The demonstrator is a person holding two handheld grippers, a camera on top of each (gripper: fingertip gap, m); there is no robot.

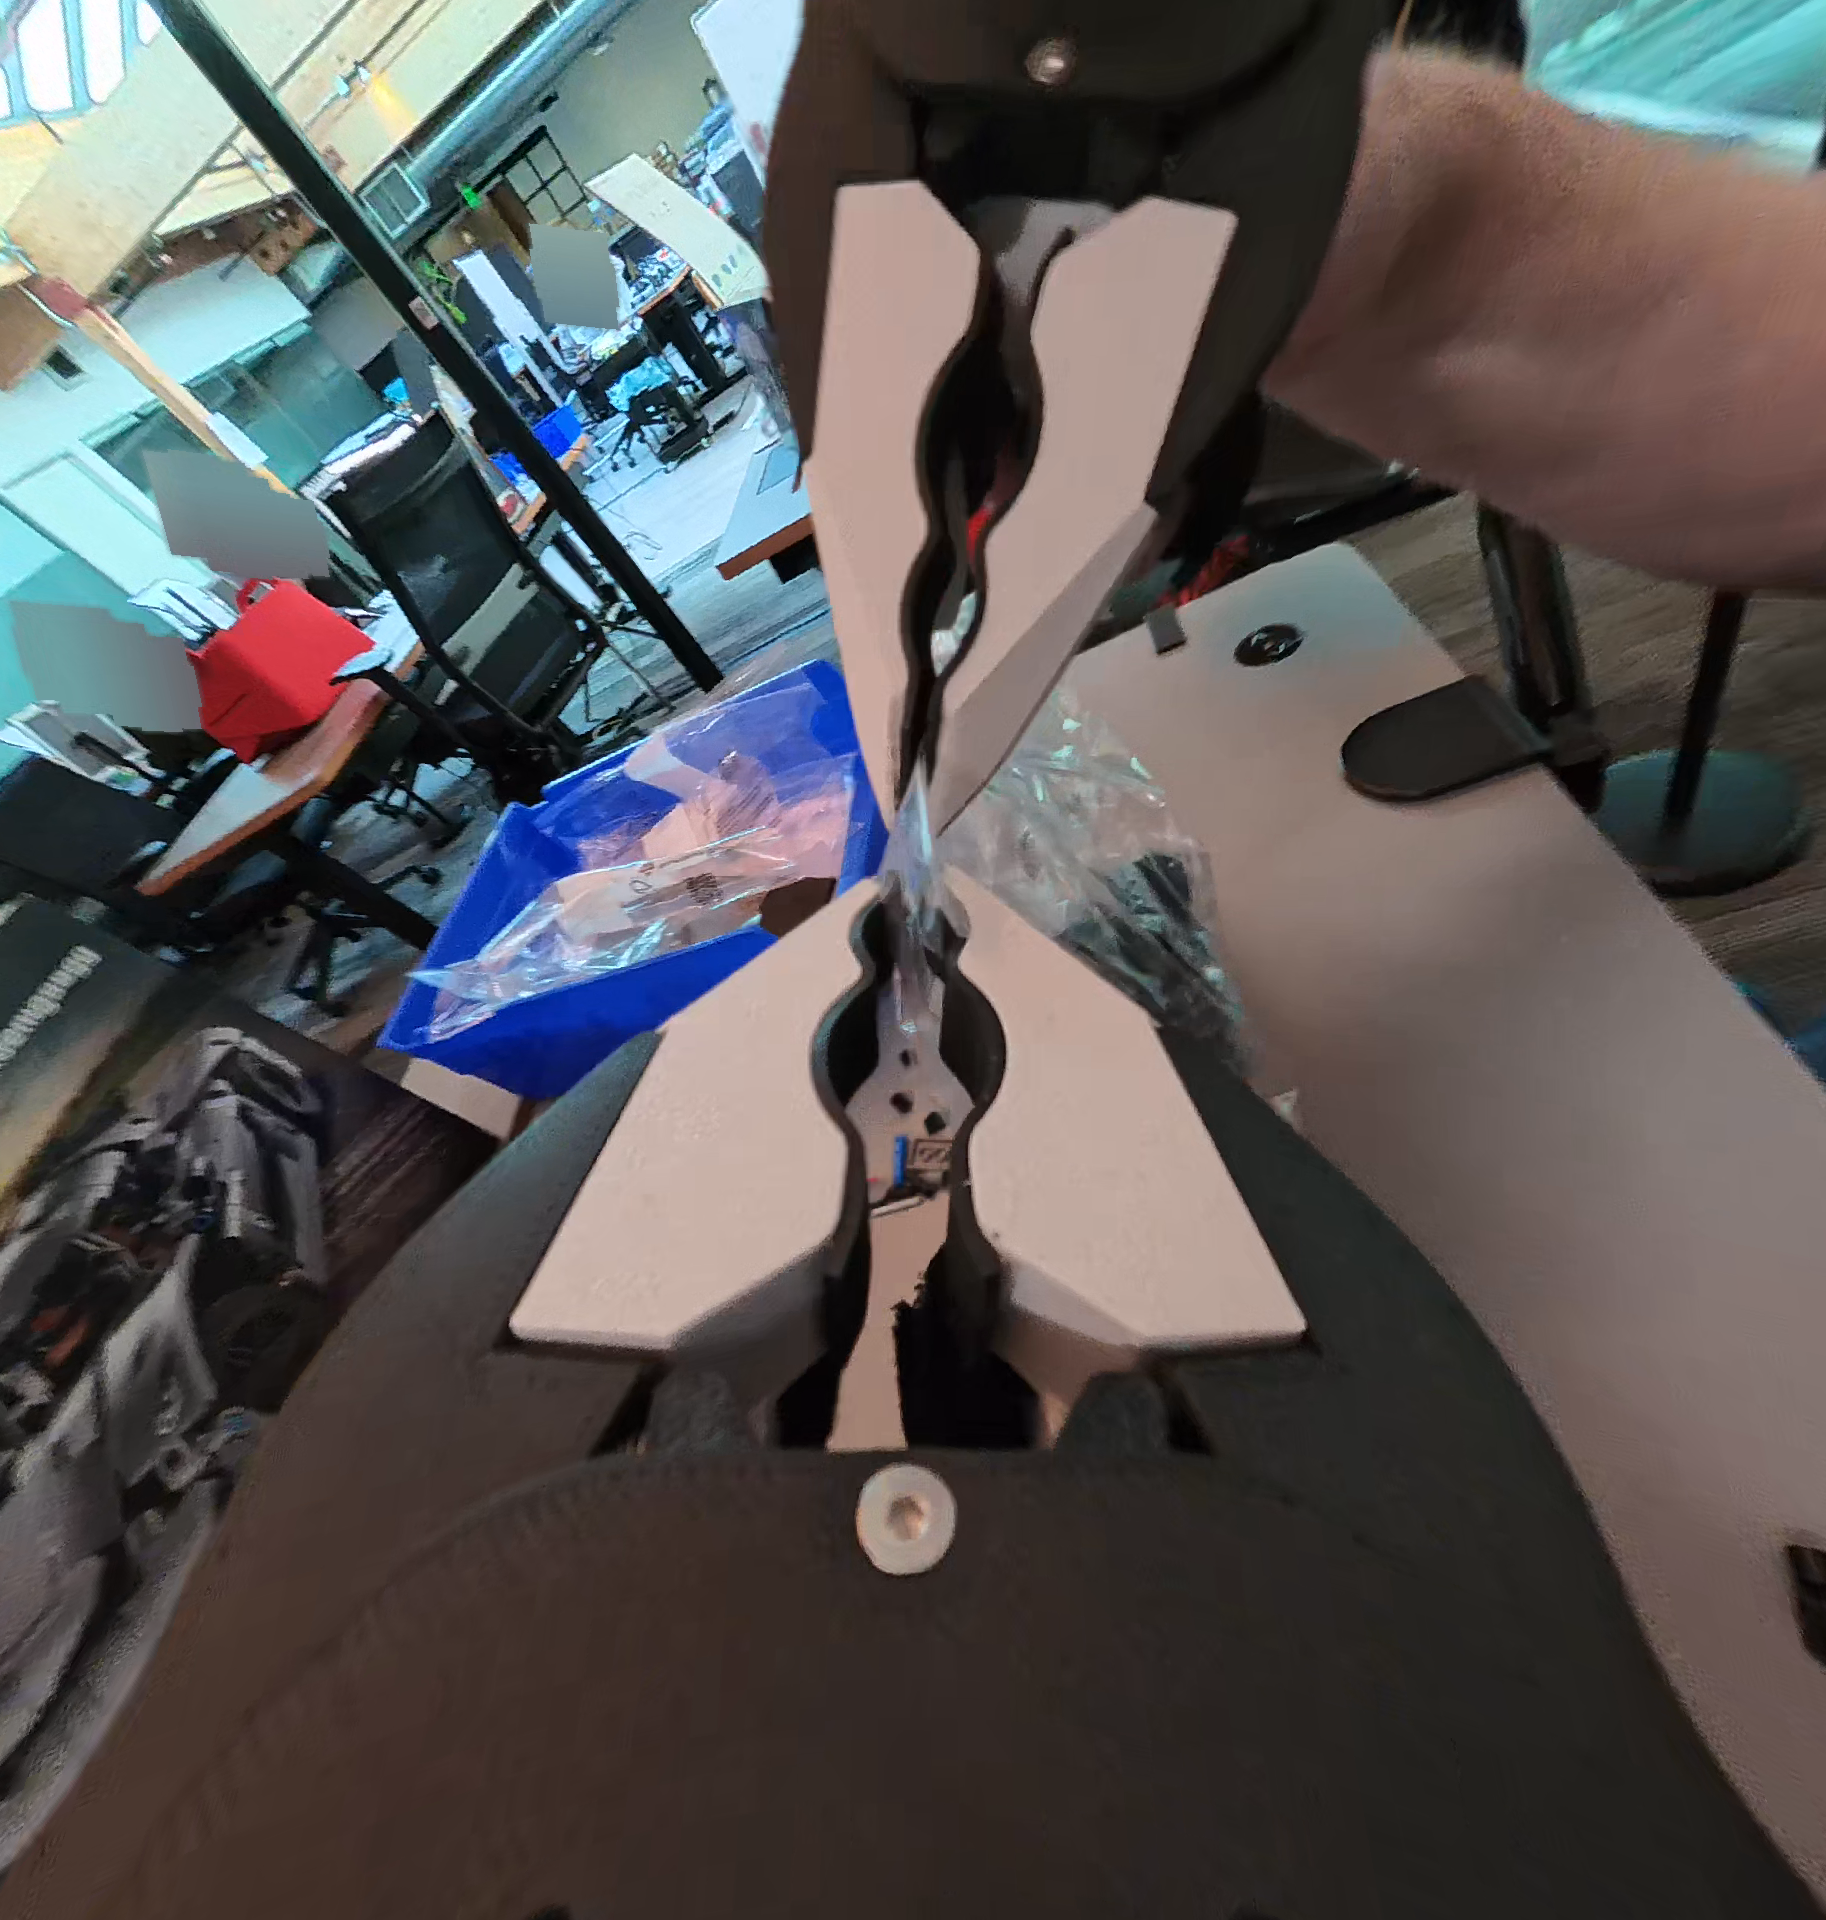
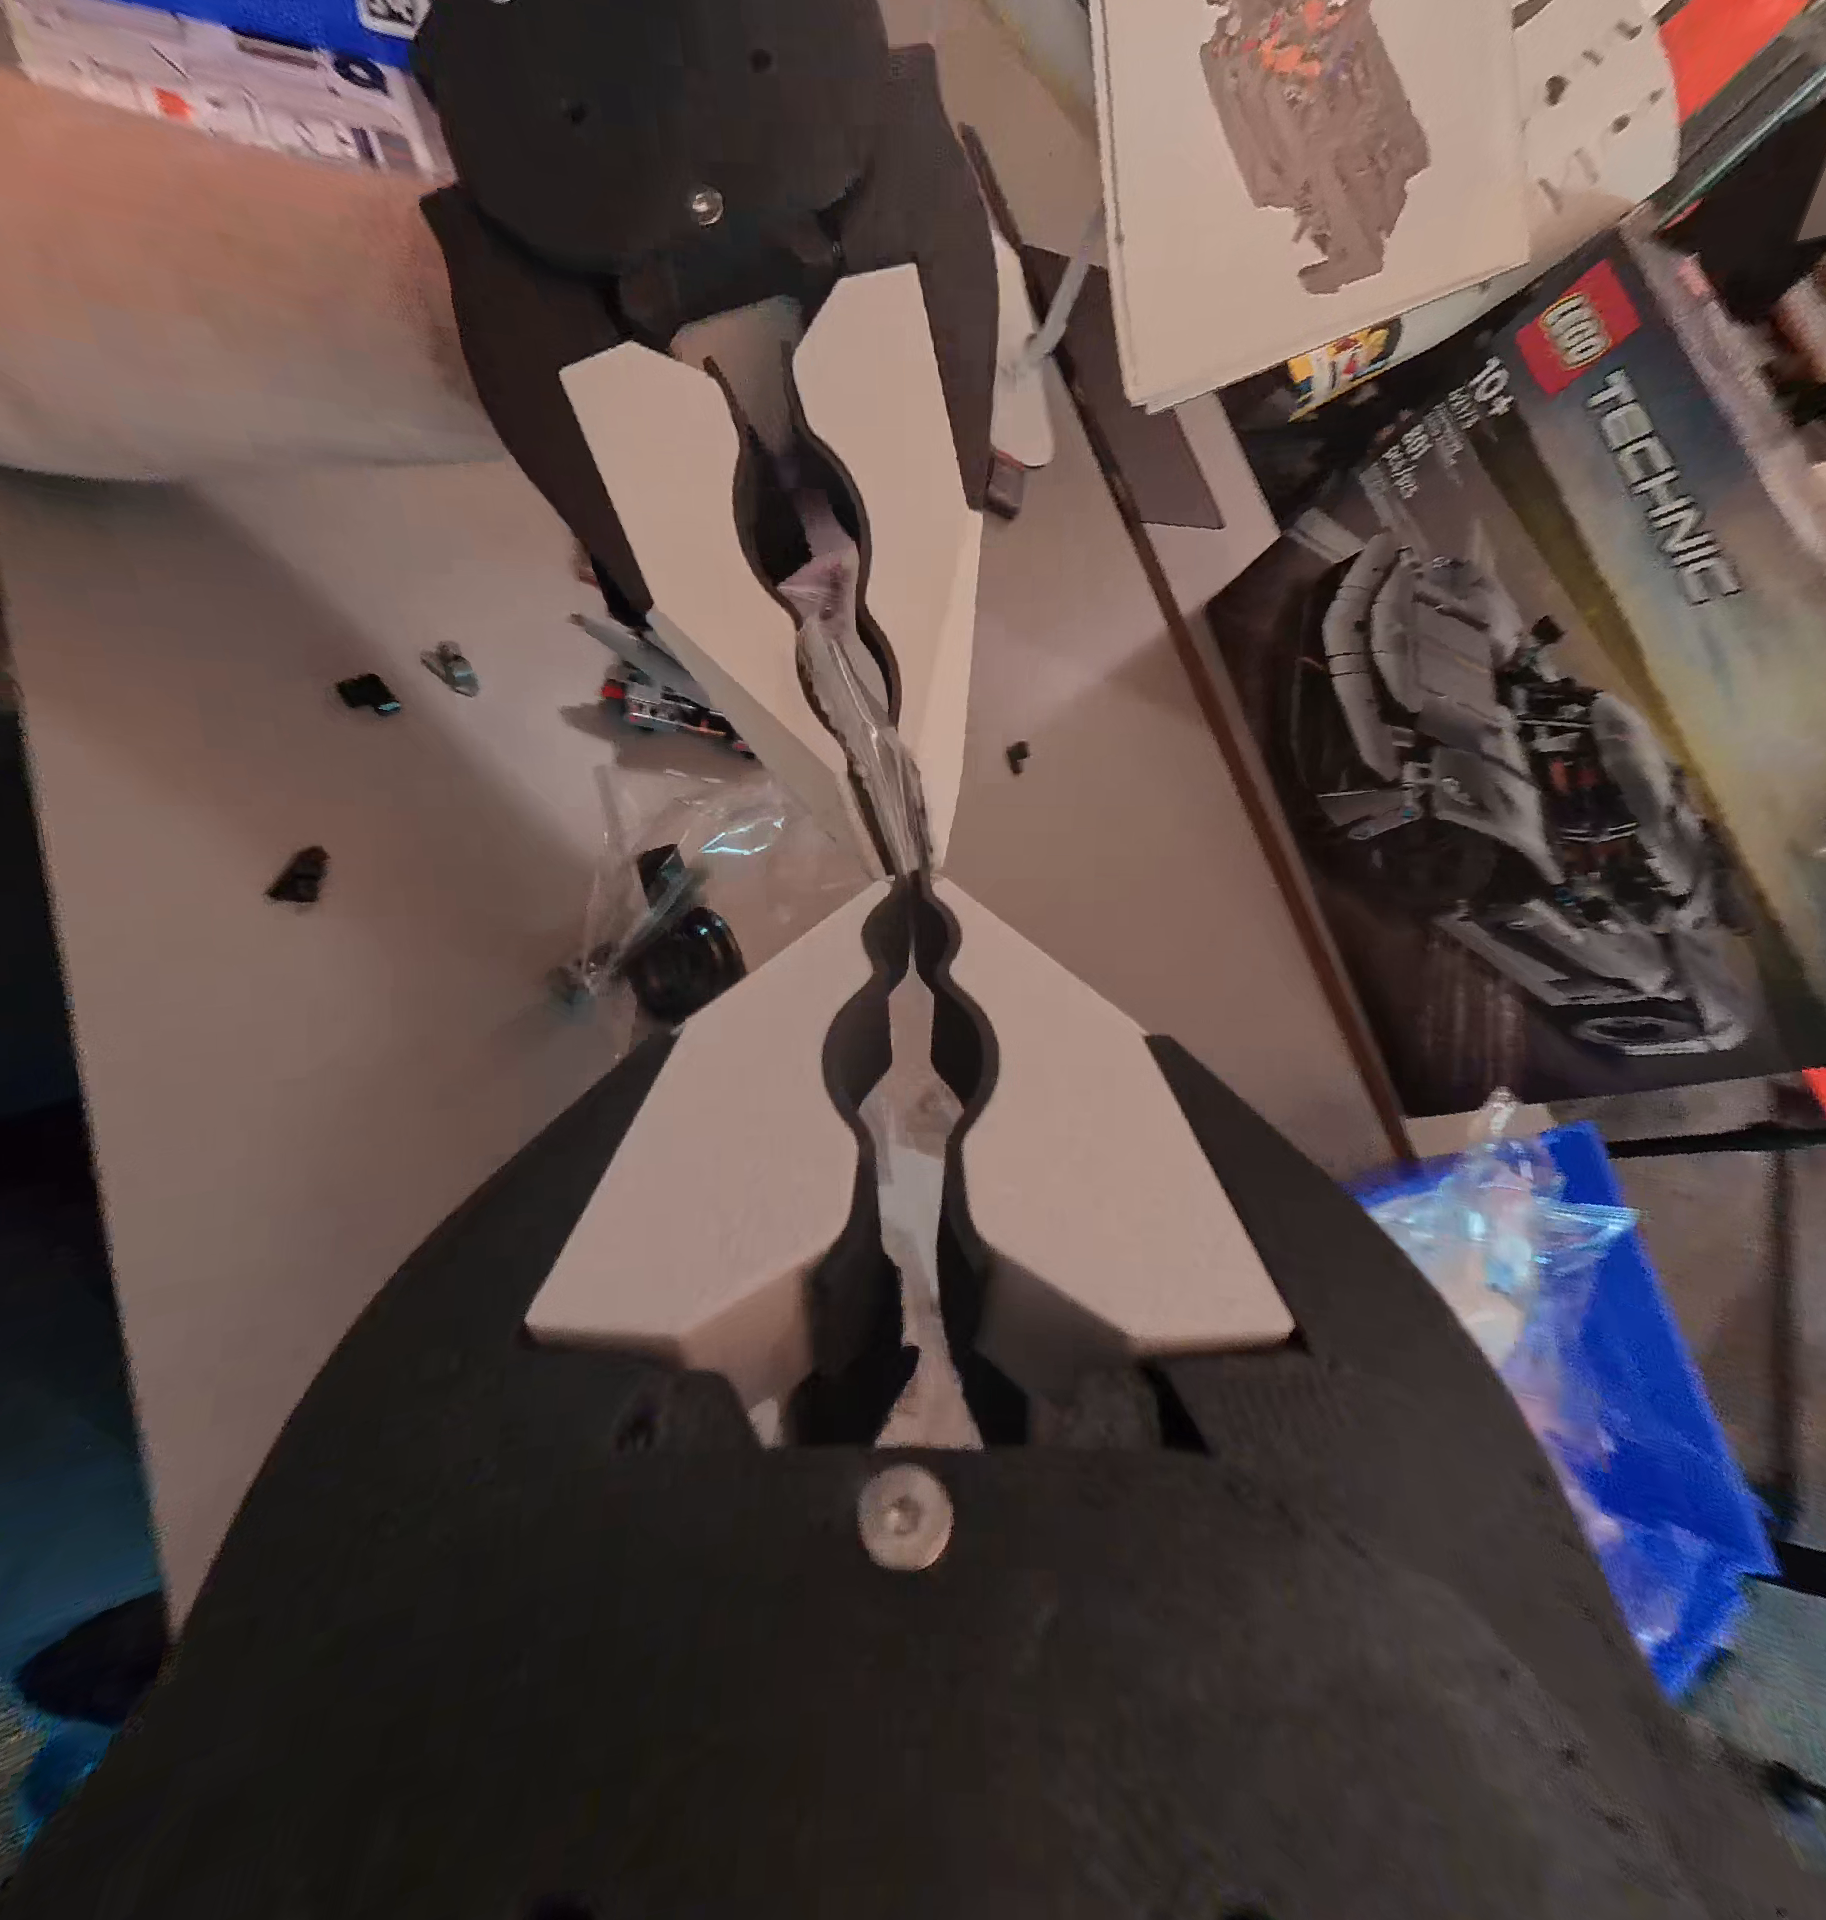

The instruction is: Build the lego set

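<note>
A clear plastic bag (image 1: 1080, 831) of dark Lego parts is stretched between my two grippers above the white table (image 1: 1460, 1039). My left gripper (image 1: 914, 896) is shut on one strip of the bag's edge. The right gripper (image 1: 919, 805) comes in from above, tip to tip with it, and is shut on the same bag. In the right wrist view my right gripper (image 2: 909, 896) meets the left gripper (image 2: 893, 857), with plastic pinched in both. The bag's body (image 2: 670, 862) hangs to the left, with a black tyre (image 2: 685, 966) inside it.
Loose black pieces (image 2: 298, 875) and a small assembly (image 2: 670, 707) lie on the table (image 2: 265, 1091). The set's box (image 2: 1563, 727) and a booklet (image 2: 1304, 156) are at the right. A blue bin (image 1: 618, 997) holds more bags. A person's forearm (image 1: 1615, 312) holds the right gripper. Left and right tips are no more than a few centimetres apart.
</note>
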